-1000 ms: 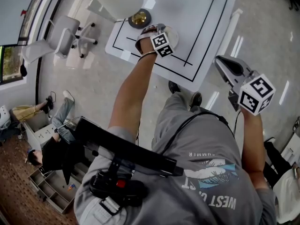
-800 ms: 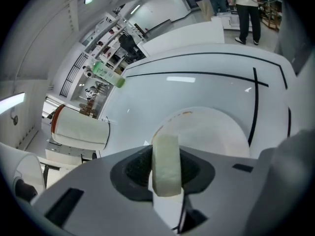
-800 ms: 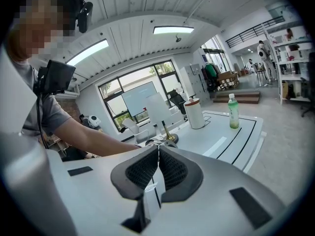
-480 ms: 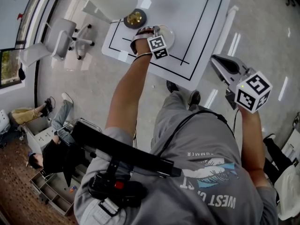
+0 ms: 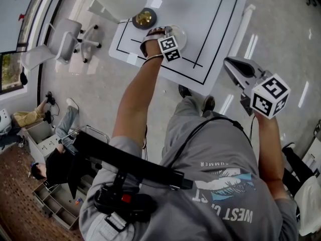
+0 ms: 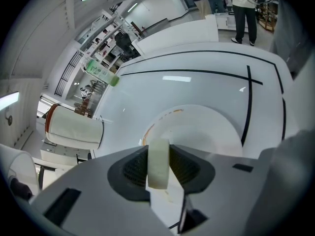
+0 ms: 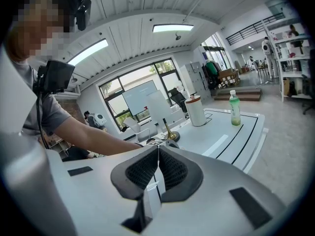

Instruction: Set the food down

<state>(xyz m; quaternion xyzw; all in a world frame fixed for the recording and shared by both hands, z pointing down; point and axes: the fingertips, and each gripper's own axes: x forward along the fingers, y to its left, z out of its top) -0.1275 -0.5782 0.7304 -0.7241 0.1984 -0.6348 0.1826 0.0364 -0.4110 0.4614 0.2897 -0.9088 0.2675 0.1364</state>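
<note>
- A white rectangular table marked with black lines (image 5: 215, 24) fills the head view's 12 o'clock, ahead of the person.
- A white swivel office chair (image 5: 62, 41) stands on the floor at the table's 9 o'clock in that view.
- The left gripper (image 6: 158, 150) reaches over the table's near part, tilted steeply down. Its jaws are clamped on the food.
- The right gripper (image 7: 158, 149) hangs off the table's near corner, at 2 o'clock in the head view. Its jaws are pressed together with nothing between them.
- A round white plate with an orange-trimmed rim (image 6: 216, 127) lies directly beyond the left jaws, at their 12 to 1 o'clock.
- A white cylindrical container with a brown rim (image 6: 74, 128) sits at the plate's 9 o'clock in the left gripper view.
- A green plastic bottle (image 6: 101, 73) stands at the plate's 11 o'clock, well apart.
- A brass-coloured piece on a dark round base (image 5: 144, 18) is near the plate.
- The pale cream slice of food (image 6: 158, 168) stands edge-on between the left pads, over the plate's near rim. Whether it touches the plate, I cannot tell.
</note>
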